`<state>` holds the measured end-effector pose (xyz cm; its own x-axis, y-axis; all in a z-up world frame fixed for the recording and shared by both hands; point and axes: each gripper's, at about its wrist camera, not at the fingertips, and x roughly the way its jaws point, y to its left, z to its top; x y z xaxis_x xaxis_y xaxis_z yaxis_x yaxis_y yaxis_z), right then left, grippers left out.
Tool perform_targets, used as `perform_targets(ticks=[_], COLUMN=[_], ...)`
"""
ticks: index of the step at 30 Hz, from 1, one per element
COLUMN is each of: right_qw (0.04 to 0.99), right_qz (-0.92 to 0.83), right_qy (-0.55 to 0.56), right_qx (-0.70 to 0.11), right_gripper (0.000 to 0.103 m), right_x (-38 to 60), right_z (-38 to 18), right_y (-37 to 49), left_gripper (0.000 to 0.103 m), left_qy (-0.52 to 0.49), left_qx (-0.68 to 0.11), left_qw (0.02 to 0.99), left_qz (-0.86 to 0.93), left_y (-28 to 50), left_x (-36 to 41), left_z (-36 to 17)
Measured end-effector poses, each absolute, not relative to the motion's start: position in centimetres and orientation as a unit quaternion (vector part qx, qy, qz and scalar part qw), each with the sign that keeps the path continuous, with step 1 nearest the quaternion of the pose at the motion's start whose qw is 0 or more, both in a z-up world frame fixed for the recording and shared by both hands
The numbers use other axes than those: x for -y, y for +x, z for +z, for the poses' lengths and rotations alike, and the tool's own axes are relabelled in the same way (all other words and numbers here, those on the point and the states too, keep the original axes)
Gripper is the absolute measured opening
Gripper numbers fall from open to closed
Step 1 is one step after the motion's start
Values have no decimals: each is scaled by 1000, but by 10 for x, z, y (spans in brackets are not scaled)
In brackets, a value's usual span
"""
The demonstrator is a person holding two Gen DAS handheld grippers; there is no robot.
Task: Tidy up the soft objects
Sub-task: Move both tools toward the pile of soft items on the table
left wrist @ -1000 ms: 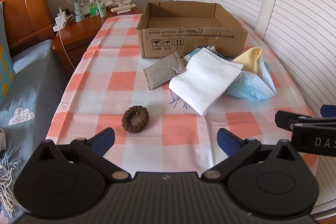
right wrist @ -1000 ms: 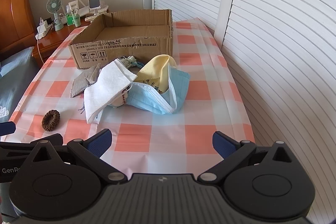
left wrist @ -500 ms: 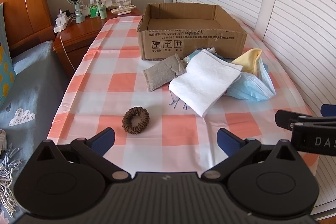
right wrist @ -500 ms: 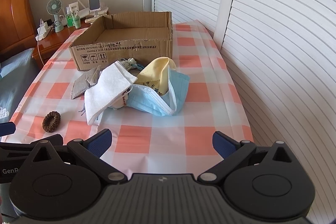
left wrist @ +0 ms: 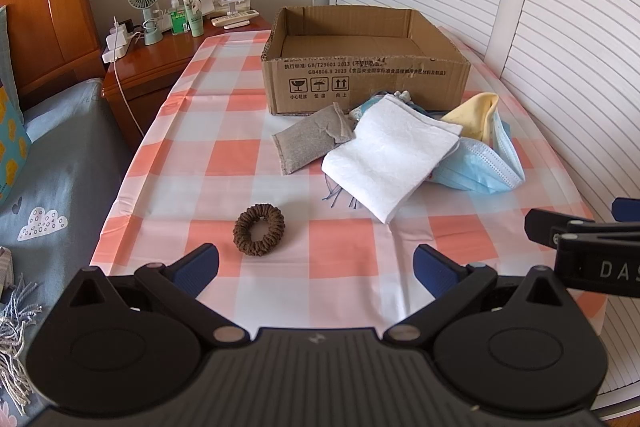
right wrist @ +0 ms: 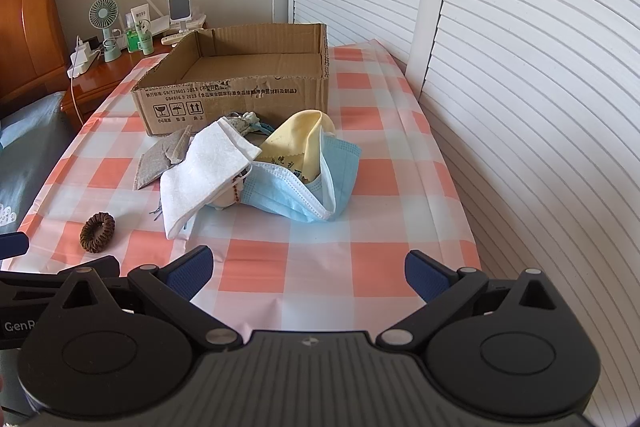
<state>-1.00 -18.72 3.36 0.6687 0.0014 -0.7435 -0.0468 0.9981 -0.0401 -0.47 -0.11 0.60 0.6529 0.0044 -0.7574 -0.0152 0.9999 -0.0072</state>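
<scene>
The left gripper (left wrist: pixel 316 263) is hanging low over the near edge of the checked tablecloth (left wrist: pixel 224 163), its blue-padded fingers spread wide and gripping nothing. Just beyond it, at about 11 o'clock from its midpoint, a brown scrunchie (left wrist: pixel 259 230) is lying flat on the cloth, apart from both pads. At 3 o'clock the right gripper (right wrist: pixel 310 273) is sitting level beside it, likewise released, with nothing between its fingers.

Farther out, at 12 to 1 o'clock in the left wrist view, the soft pile is resting in a heap: a folded white cloth (left wrist: pixel 390 157) is lying on top, a grey pouch (left wrist: pixel 310 141) is touching its 10 o'clock edge, a blue face mask (left wrist: pixel 478 169) is spilling out at 3 o'clock, and a yellow cloth (left wrist: pixel 476 115) is standing tucked inside the mask. Some patterned fabric is peeking out behind the white cloth, too hidden to identify.

Beyond the pile, at 12 o'clock, an open cardboard box (left wrist: pixel 364 83) is sitting just behind it. A wooden nightstand (left wrist: pixel 140 67) at 10 o'clock is carrying a small green fan (left wrist: pixel 145 3).
</scene>
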Motion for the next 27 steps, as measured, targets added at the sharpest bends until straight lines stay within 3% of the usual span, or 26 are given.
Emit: perform_targets(ticks=[27], right_qw=[919], right_qz=[21], right_qy=[-33], right_qx=[-393], right_gripper=[103], right_x=[187], right_z=[35], right_y=[-9], left_gripper=[102], left_qy=[10], left_qx=[-405], left_qw=[914], left_qz=[-17], left_y=[1], left_x=[0], left_z=[7])
